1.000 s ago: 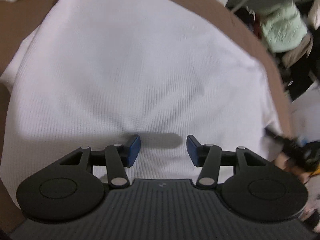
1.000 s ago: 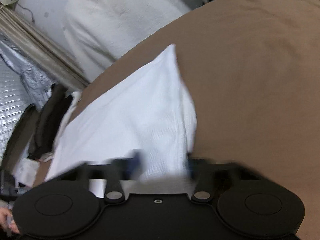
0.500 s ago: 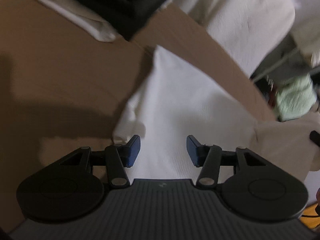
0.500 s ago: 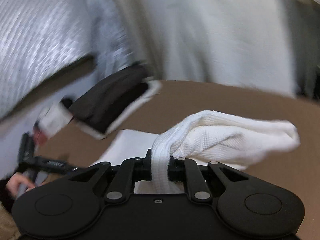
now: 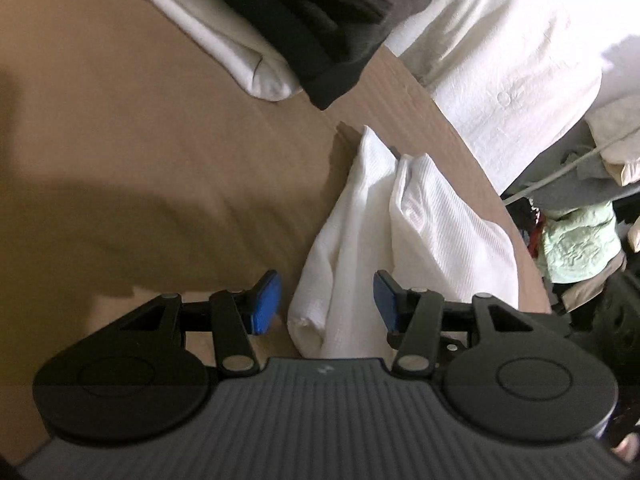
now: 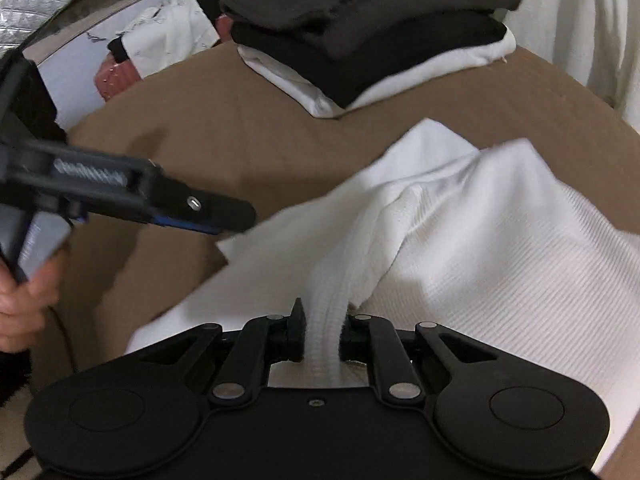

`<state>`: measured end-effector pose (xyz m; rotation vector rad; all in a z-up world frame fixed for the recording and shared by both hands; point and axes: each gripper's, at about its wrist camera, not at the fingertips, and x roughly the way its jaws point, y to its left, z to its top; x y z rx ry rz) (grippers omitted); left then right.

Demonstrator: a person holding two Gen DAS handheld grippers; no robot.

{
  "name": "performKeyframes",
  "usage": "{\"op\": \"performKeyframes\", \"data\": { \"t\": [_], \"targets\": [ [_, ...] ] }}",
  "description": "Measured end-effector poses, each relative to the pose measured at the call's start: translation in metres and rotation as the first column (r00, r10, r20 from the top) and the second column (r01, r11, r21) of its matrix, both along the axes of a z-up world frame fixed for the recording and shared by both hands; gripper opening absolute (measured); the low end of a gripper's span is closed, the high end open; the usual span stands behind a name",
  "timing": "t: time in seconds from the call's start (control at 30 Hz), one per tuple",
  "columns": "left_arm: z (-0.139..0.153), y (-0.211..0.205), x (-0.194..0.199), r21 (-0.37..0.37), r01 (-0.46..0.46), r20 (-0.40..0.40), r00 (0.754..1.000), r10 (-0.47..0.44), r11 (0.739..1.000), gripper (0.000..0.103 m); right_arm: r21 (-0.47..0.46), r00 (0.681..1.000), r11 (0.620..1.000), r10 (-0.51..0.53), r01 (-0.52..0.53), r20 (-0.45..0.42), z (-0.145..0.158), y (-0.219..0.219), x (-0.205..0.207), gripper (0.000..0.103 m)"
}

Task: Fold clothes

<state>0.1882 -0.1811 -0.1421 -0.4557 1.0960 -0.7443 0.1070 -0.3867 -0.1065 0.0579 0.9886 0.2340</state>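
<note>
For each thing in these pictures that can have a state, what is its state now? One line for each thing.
left gripper: open, holding nothing, the garment's edge between its fingers.
right gripper: shut on the ribbed edge of the white garment.
white garment: bunched and creased, partly lifted, not yet folded flat.
stack of clothes: folded, dark pieces lying on a white one.

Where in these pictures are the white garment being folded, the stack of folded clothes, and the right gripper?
white garment (image 6: 500, 248): right wrist view, on its ribbed upper surface.
stack of folded clothes (image 6: 372, 20): right wrist view, on the dark top layers.
right gripper (image 6: 322, 336): right wrist view, between its fingertips, shut on the garment's band.
</note>
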Motion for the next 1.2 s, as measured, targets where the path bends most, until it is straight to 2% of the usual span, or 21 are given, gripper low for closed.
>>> {"op": "performKeyframes", "data": {
  "t": [0.07, 0.2, 0.33, 0.47, 0.63, 0.67, 0.7, 0.83, 0.9, 0.93, 1.0, 1.1, 1.2],
  "targets": [
    [-0.002, -0.001, 0.003, -0.018, 0.007, -0.012, 1.000, -0.007, 1.000, 0.051, 0.050, 1.000, 0.999, -0.010, 0.008, 0.025, 0.006, -0.009, -0.008, 0.014],
    [0.000, -0.006, 0.006, -0.026, 0.024, -0.010, 1.000, -0.024, 0.999, 0.051, 0.134, 0.992, 0.991, -0.002, -0.015, 0.127, 0.041, -0.024, -0.026, 0.014],
    [0.001, -0.002, 0.009, -0.059, 0.020, -0.011, 1.000, -0.021, 0.998, 0.051, 0.234, 0.981, 0.965, 0.073, -0.115, 0.182, 0.073, -0.024, -0.031, 0.014],
    [-0.003, 0.003, 0.010, -0.045, 0.007, -0.042, 0.999, -0.008, 0.999, 0.051, 0.210, 0.979, 0.958, 0.174, -0.193, 0.106, 0.054, 0.003, -0.027, 0.014],
    [0.000, 0.008, 0.005, 0.000, -0.005, -0.023, 1.000, 0.005, 1.000, 0.051, 0.316, 0.988, 0.938, 0.119, -0.145, 0.101, 0.043, 0.001, -0.047, 0.026],
    [0.002, 0.011, 0.004, -0.002, -0.010, -0.022, 1.000, 0.010, 1.000, 0.051, 0.337, 0.989, 0.932, 0.108, -0.135, 0.099, 0.040, 0.001, -0.051, 0.034],
    [0.004, 0.015, 0.003, -0.004, -0.014, -0.022, 1.000, 0.014, 1.000, 0.051, 0.357, 0.991, 0.926, 0.097, -0.126, 0.097, 0.038, 0.001, -0.055, 0.037],
    [0.024, 0.034, -0.009, -0.040, -0.016, -0.003, 1.000, 0.016, 0.999, 0.051, 0.437, 0.995, 0.895, 0.053, -0.086, 0.087, 0.029, -0.001, -0.070, 0.042],
    [0.035, 0.039, -0.017, -0.059, -0.002, 0.017, 1.000, 0.003, 0.998, 0.052, 0.433, 0.997, 0.901, 0.003, -0.037, 0.080, 0.028, -0.011, -0.093, 0.042],
    [0.040, 0.040, -0.020, -0.064, 0.007, 0.027, 1.000, -0.005, 0.998, 0.059, 0.424, 0.997, 0.906, -0.027, -0.008, 0.077, 0.028, -0.018, -0.106, 0.042],
    [0.041, 0.030, -0.027, -0.031, 0.039, 0.039, 0.999, -0.038, 0.999, 0.061, 0.373, 0.992, 0.926, -0.099, 0.065, 0.073, 0.026, -0.030, -0.133, 0.042],
    [0.031, 0.003, -0.035, 0.060, 0.103, 0.032, 0.994, -0.105, 0.993, 0.061, 0.242, 0.984, 0.961, -0.156, 0.131, 0.083, 0.019, -0.030, -0.160, 0.042],
    [0.016, -0.024, -0.043, 0.194, 0.138, 0.040, 0.988, -0.149, 0.971, 0.059, 0.163, 0.987, 0.980, -0.132, 0.116, 0.088, 0.015, -0.022, -0.181, 0.047]
  ]
}}
